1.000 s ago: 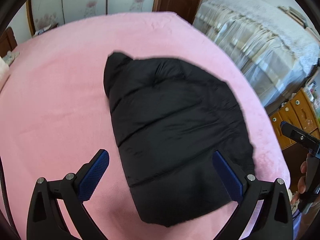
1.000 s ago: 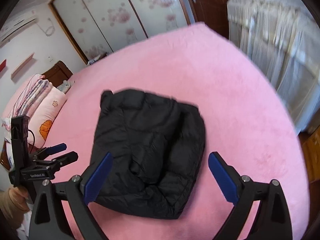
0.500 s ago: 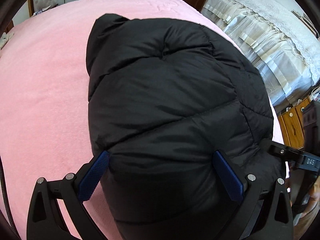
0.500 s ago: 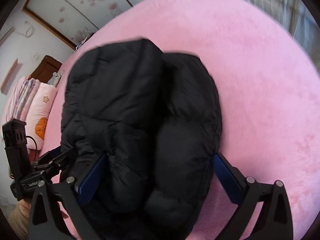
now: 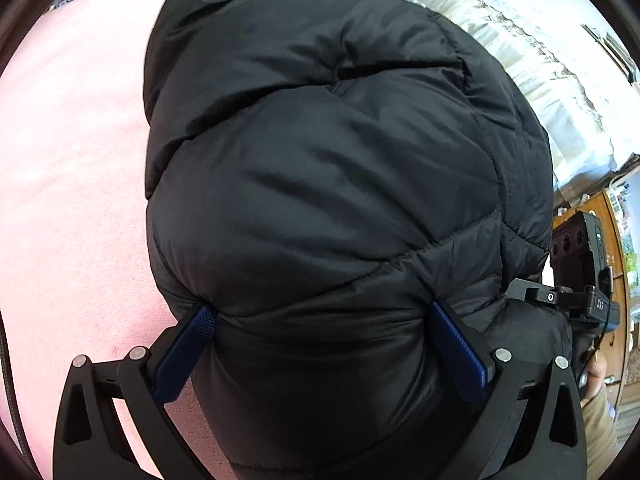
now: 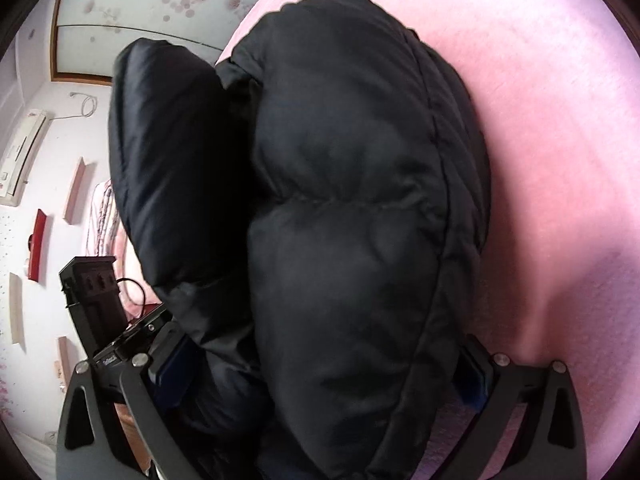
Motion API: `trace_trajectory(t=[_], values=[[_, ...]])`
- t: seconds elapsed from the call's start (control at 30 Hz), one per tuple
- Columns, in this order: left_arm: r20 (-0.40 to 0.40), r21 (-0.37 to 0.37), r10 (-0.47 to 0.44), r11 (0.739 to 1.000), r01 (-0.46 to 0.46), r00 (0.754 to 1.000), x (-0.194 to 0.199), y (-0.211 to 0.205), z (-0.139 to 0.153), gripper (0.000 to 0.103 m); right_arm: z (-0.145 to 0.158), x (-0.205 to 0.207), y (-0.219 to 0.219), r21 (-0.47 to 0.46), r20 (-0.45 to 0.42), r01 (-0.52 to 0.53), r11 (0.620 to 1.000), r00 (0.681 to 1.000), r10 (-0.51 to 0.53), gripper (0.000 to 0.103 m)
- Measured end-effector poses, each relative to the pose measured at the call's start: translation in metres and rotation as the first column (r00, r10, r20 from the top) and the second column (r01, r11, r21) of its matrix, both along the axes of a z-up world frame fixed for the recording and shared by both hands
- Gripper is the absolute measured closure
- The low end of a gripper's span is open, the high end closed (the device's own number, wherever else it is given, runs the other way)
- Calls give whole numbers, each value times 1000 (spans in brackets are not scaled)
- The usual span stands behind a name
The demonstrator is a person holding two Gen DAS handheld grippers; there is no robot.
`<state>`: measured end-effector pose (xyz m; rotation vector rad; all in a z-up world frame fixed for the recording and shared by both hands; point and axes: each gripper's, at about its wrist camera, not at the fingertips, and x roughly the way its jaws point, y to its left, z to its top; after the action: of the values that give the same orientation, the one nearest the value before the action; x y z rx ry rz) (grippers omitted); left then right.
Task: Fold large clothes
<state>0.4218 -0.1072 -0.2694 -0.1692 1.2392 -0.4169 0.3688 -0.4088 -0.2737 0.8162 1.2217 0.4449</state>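
Fig. legend, both wrist views. Black puffer jacket [image 5: 328, 184], folded into a thick bundle, lies on the pink bed cover [image 5: 68, 184] and fills most of each frame. Left gripper [image 5: 320, 340]: jaws spread wide, blue pads [image 5: 188, 344] pressed against opp. sides of the bundle's near end, the padding bulging between them. Right gripper [image 6: 320, 364]: jaws likewise spread, straddling the bundle; pads [image 6: 472, 376] mostly hidden by fabric, so whether they touch it can't be told. In the right view the jacket [image 6: 352, 208] shows two rolled lobes side by side w/ a dark crease between. The other gripper's body appears at each frame edge, close beside the jacket; a hand [image 5: 596, 372] shows at lower right of the left view. Bkgd: wardrobe w/ floral panels [image 6: 140, 4], wall a/c unit [image 6: 20, 152], lace-covered furniture [image 5: 540, 72].
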Motion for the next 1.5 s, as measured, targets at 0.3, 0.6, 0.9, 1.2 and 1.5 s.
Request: trace_trajectory(t=[0.3,0.6,0.9,1.2,1.5], values=[[-103,-52,-84,995,79,991,24,20,-11,0,4,-15,6,-21,12,-48,999,999,48,0],[-7,12,-33,999,33,999,20,11,1,29,33,-45,21,-32,67,-23,999,997,25,44],[129,30,-101,995,98,987,5,17,66,74,107,-81,46,-66,163,-12,998,986,23,68],[171,-8,-58,998,61,984,-10,62,96,75,161,-100,83,-111,234,-39,993,970,64,68],[243,-17,-16,1000,21,970,-49,98,119,76,173,-56,112,-90,298,-67,994,950,91,68]])
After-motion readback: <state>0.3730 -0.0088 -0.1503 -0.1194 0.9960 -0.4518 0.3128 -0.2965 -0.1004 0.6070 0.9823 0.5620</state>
